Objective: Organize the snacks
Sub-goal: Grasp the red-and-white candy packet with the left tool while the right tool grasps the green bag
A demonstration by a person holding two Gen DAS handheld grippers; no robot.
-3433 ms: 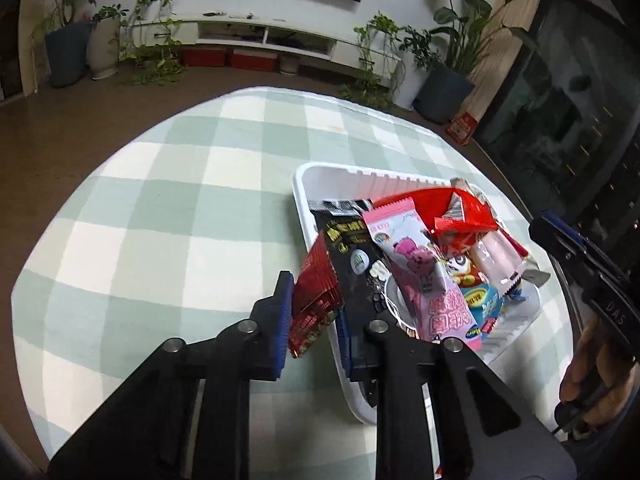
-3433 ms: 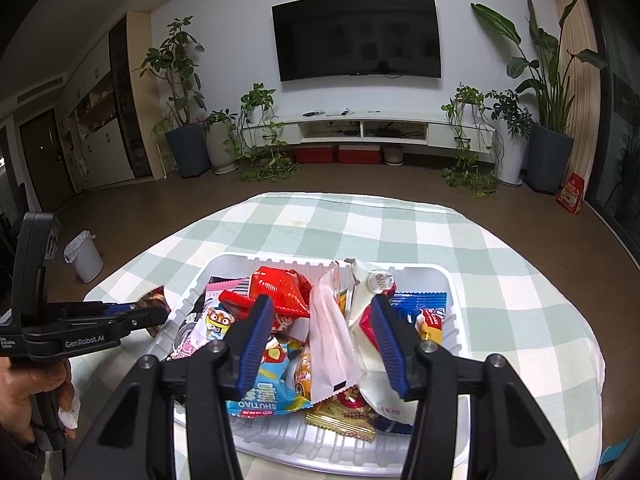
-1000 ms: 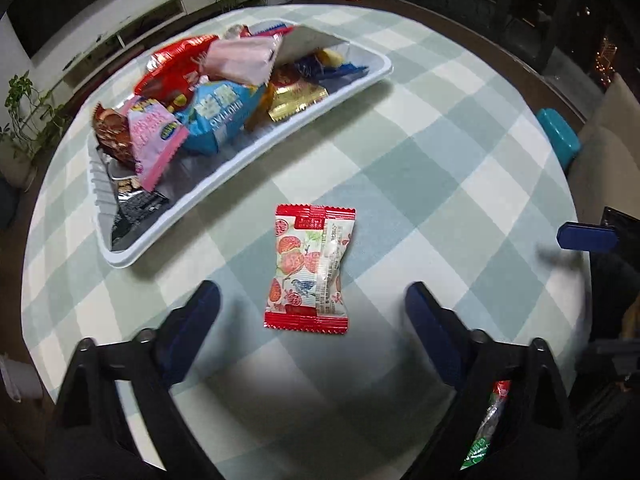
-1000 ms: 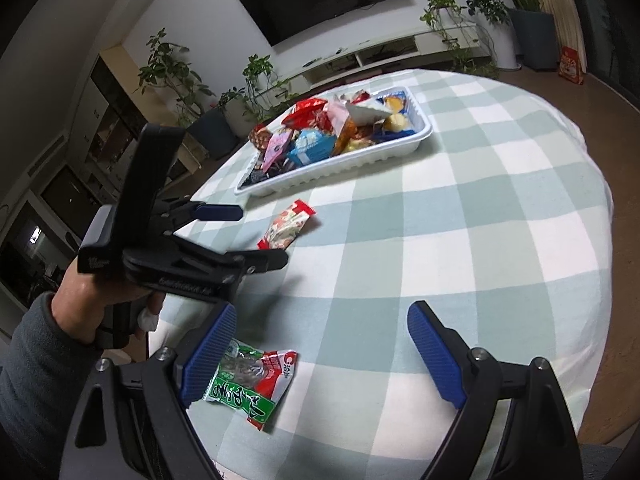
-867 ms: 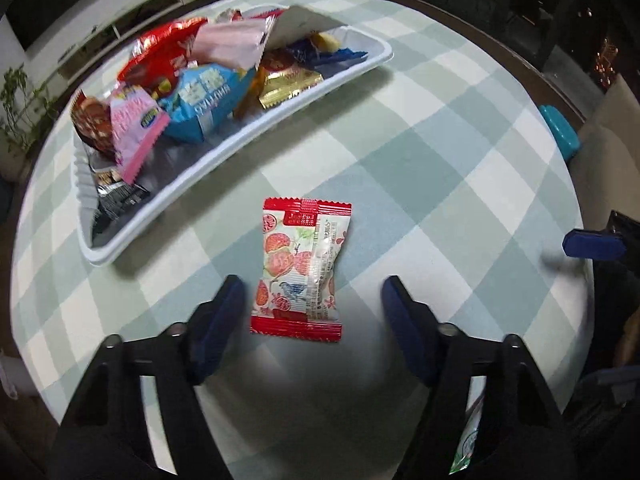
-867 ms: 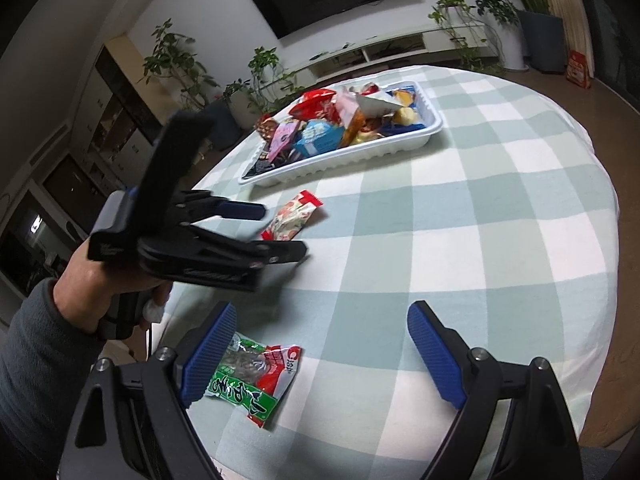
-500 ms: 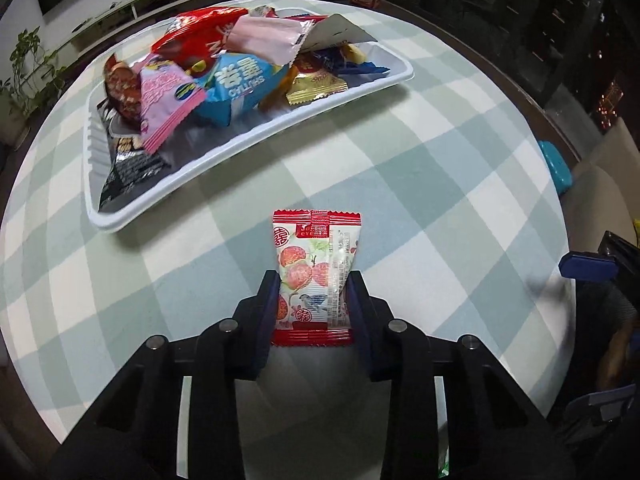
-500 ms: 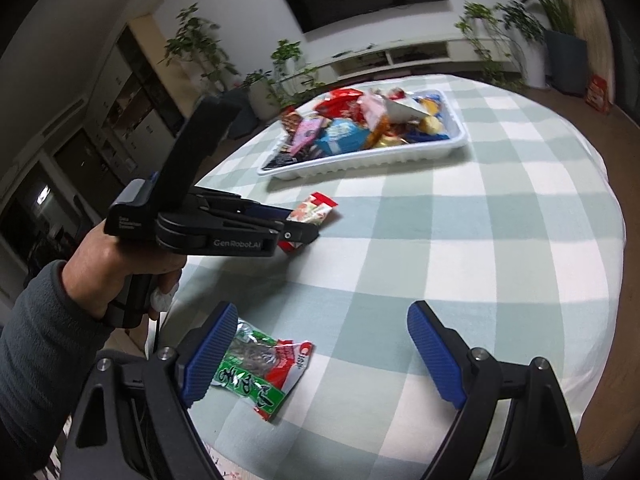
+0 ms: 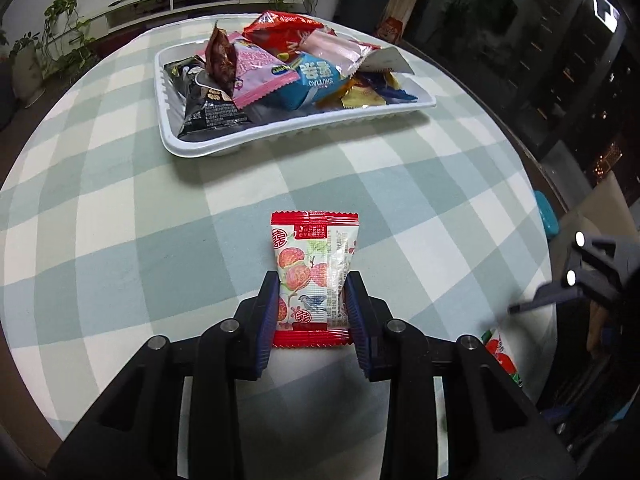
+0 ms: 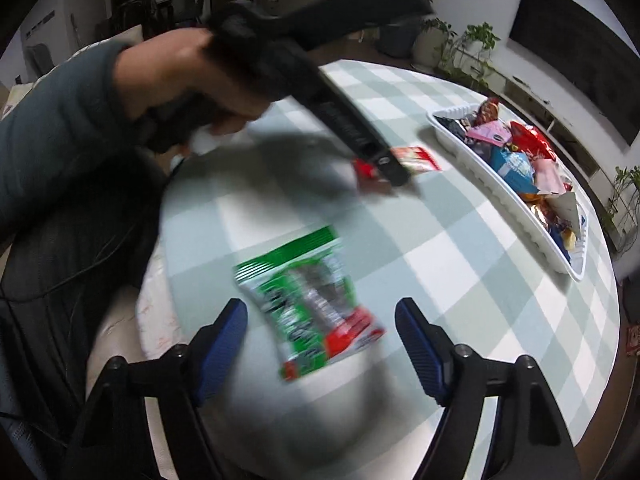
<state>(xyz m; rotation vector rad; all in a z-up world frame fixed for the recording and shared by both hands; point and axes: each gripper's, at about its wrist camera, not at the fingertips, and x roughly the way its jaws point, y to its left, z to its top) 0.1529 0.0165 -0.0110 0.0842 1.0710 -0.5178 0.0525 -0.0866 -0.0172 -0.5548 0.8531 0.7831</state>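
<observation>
Round table [image 9: 120, 200] under a green-and-white check cloth, living room behind. Left gripper [image 9: 312, 304] clamped on a red-edged sachet [image 9: 314, 264] printed with fruit and a small bird, blue pads [image 9: 269, 312] pressing both long sides near its lower end. Sachet lying flat on the cloth, top seal pointing toward the tray. From the right wrist, same sachet [image 10: 414, 159] seen just beyond the left gripper's [image 10: 384, 168] tip, partly hidden by it. A hand [image 10: 192, 68] in a grey sleeve [image 10: 60, 112] wrapped round the left tool's handle.

White tray [image 9: 280, 130] farther back on the table, well apart from the sachet, heaped with snacks: black bag [image 9: 208, 108] at the left end, brown twist-top bag [image 9: 219, 62] upright over it, pink packet [image 9: 256, 76], blue packet [image 9: 316, 80], red bag [image 9: 286, 34] at the back, gold wrapper [image 9: 362, 100] toward the right end. Same tray [image 10: 520, 208] running along the right side in the right wrist view.

Right gripper [image 10: 320, 340] angled down at a green packet [image 10: 308, 300] with a red corner, flat on the cloth near the table edge. Jaws apart and closing, blue pads [image 10: 222, 340] standing clear on either side of the packet, not touching it. Picture blurred by motion, print unreadable. Right tool [image 9: 580, 280] at the right edge of the left wrist view, with a sliver of the green packet [image 9: 500, 352] below it.
</observation>
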